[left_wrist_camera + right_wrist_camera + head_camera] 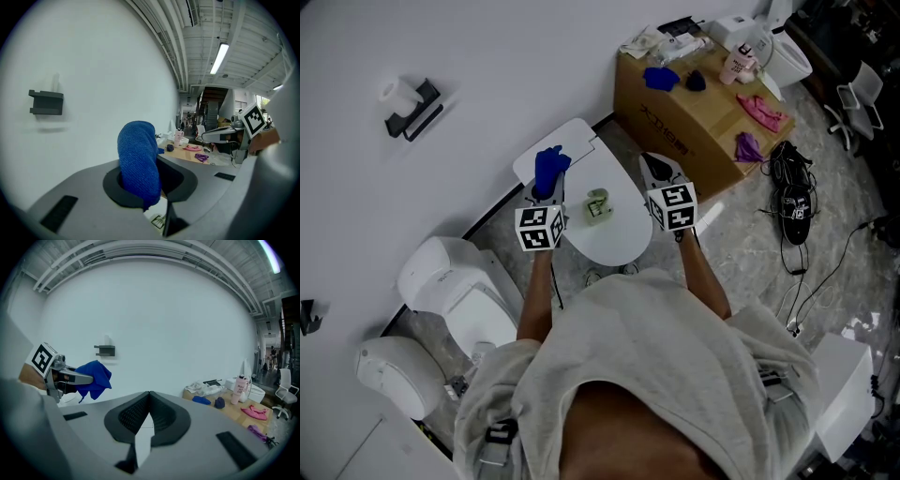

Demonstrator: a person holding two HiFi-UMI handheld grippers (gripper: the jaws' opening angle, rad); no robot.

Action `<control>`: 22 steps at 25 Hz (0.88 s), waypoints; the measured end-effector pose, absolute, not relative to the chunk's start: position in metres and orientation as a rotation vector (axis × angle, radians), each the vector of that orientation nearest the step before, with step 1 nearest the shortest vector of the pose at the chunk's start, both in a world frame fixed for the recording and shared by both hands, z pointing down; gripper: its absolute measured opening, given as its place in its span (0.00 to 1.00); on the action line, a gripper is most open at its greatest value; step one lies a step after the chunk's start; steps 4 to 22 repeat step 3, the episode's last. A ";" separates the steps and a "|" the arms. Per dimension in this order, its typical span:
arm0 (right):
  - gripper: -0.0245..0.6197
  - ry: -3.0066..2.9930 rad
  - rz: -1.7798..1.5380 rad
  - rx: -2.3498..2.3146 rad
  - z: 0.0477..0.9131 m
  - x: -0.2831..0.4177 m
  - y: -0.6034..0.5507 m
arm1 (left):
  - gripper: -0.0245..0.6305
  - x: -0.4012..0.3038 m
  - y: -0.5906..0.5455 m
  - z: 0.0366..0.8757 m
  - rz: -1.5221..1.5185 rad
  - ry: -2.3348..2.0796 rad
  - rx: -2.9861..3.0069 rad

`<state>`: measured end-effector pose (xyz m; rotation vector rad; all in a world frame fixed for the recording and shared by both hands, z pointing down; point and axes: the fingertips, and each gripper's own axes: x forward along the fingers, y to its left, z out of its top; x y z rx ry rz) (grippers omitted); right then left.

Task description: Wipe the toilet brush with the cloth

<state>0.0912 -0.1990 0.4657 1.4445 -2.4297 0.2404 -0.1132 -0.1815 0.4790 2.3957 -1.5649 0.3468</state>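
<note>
Both forearms reached forward from the person's pale top, roughly parallel, holding the two grippers side by side and level above a white oval surface (pixel 619 239) set against the wall. The left gripper (pixel 549 190) pointed toward the wall with its jaws clamped on the blue cloth (pixel 138 159). The cloth stood up out of the jaws in a bunched fold and drooped over to one side. The right gripper (pixel 653 165) was held just beside it, apart from the cloth, its jaws closed tip to tip with nothing between them. A small pale-green object (pixel 598 206) sat on the oval surface between the two grippers; what it was could not be made out.
</note>
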 end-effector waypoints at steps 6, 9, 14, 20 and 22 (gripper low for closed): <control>0.08 -2.431 0.239 1.444 0.466 0.091 -0.198 | 0.15 -0.112 -0.181 0.479 0.348 -1.563 2.400; 0.08 -2.431 0.239 1.444 0.466 0.091 -0.198 | 0.15 -0.112 -0.181 0.479 0.348 -1.563 2.400; 0.08 -2.431 0.239 1.444 0.466 0.091 -0.198 | 0.15 -0.112 -0.181 0.479 0.348 -1.563 2.400; 0.08 -2.431 0.239 1.444 0.466 0.091 -0.198 | 0.15 -0.112 -0.181 0.479 0.348 -1.563 2.400; 0.08 -2.431 0.239 1.444 0.466 0.091 -0.198 | 0.15 -0.112 -0.181 0.479 0.348 -1.563 2.400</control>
